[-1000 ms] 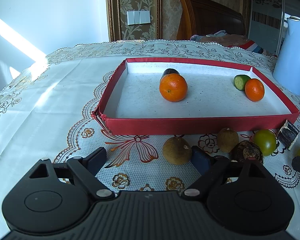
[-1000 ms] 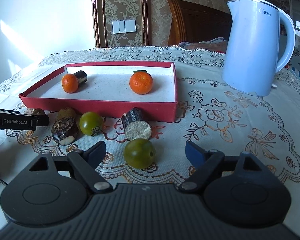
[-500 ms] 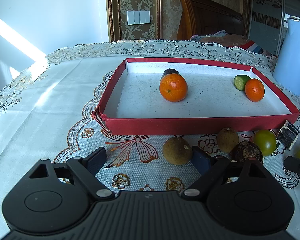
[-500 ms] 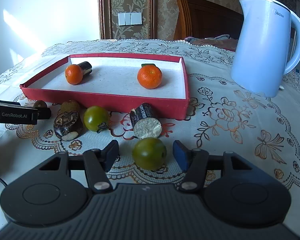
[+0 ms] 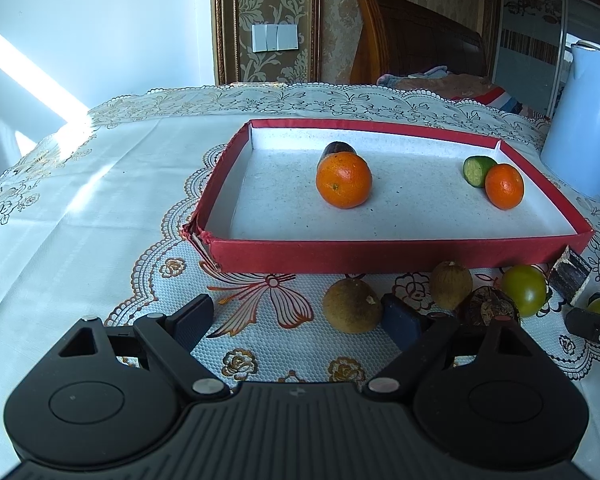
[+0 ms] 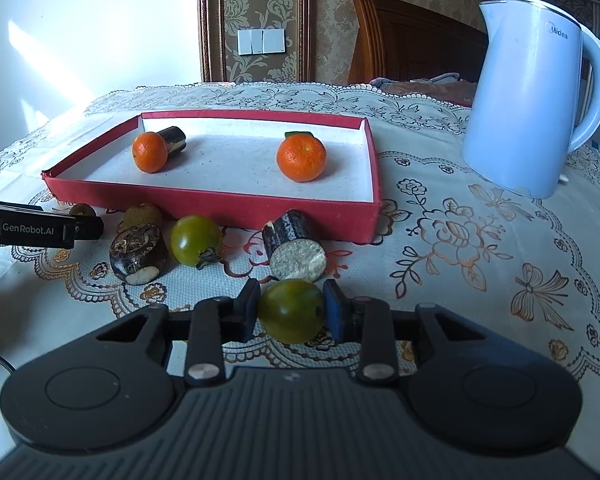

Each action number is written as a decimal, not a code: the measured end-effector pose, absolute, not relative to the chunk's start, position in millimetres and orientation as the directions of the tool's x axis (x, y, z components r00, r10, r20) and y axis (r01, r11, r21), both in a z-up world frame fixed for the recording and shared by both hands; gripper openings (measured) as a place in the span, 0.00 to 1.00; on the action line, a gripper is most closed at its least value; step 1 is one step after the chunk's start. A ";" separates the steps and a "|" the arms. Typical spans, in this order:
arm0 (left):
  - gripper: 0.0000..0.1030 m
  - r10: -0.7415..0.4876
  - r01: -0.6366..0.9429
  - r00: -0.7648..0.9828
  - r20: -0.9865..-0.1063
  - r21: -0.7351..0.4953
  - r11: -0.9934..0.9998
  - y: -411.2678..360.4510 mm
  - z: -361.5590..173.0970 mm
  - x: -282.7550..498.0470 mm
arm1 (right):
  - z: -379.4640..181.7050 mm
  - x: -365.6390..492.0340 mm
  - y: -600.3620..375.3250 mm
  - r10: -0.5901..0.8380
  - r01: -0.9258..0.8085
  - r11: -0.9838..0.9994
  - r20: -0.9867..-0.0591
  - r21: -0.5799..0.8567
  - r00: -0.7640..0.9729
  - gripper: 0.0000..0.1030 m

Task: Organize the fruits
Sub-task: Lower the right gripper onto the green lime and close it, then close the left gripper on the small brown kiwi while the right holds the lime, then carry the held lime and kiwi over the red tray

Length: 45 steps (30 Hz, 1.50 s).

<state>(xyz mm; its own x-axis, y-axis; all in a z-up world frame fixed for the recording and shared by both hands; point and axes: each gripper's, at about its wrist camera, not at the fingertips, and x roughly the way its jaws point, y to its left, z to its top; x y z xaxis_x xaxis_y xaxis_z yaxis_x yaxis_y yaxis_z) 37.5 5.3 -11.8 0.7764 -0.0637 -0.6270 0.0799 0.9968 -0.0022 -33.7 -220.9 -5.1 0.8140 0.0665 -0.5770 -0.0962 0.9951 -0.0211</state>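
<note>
Green tomato [image 6: 291,311] sat on the lace cloth [image 6: 452,240], squarely between the right gripper's [image 6: 291,312] pads. Jaws had just been closing and both pads pressed on its sides, so gripped, narrow gap.

Just ahead of those jaws: a dark cut stub [image 6: 294,246] with its pale cut face towards the camera, close to the tomato. Ahead-left: a second green tomato [image 6: 195,239], then a brown chunk [image 6: 139,253], then a brown fruit [image 6: 143,215] against the box wall. Far left, the left gripper's finger [image 6: 40,230] poked into view.

Red box [image 6: 220,210] lay beyond the loose pieces. Inside it: an orange [image 6: 301,157] with a green piece behind it, and a second orange [image 6: 150,152] touching a dark stub [image 6: 173,139]. Kettle [image 6: 532,92] stood ahead-right, well apart from the box.

Left gripper [image 5: 296,320]: jaws wide, nothing between the pads but cloth. A round brown fruit [image 5: 352,306] sat just beside its right pad [image 5: 400,320], slightly ahead; cannot tell whether they touched. Right of that pad: another brown fruit [image 5: 451,285], the brown chunk [image 5: 490,307] and a green tomato [image 5: 525,290].
</note>
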 end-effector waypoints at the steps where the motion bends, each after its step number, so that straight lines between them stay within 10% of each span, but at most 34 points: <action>1: 0.84 -0.070 0.088 0.778 -0.625 -0.002 0.996 5.2 -11.6 36.4 | -5.1 -33.8 -221.1 0.067 -0.096 0.995 -0.576 -0.020 0.815 0.31; 14: 0.30 -0.084 0.147 0.801 -0.592 0.059 0.987 -7.0 -10.2 28.2 | -4.5 -35.6 -224.2 0.070 -0.088 0.996 -0.566 -0.004 0.821 0.30; 45: 0.30 -0.118 0.118 0.847 -0.518 -0.033 0.993 -1.1 30.7 49.1 | 37.4 9.8 -226.8 0.044 -0.042 0.999 -0.488 0.015 0.872 0.30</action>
<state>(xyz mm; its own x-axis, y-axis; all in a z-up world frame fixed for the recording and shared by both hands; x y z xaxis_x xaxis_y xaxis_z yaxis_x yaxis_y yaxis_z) 49.1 -1.1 30.7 0.8473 -0.1176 -0.5179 0.1177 0.9925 -0.0329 9.8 -226.8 37.4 0.8718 0.0441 -0.4878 -0.0419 0.9990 0.0154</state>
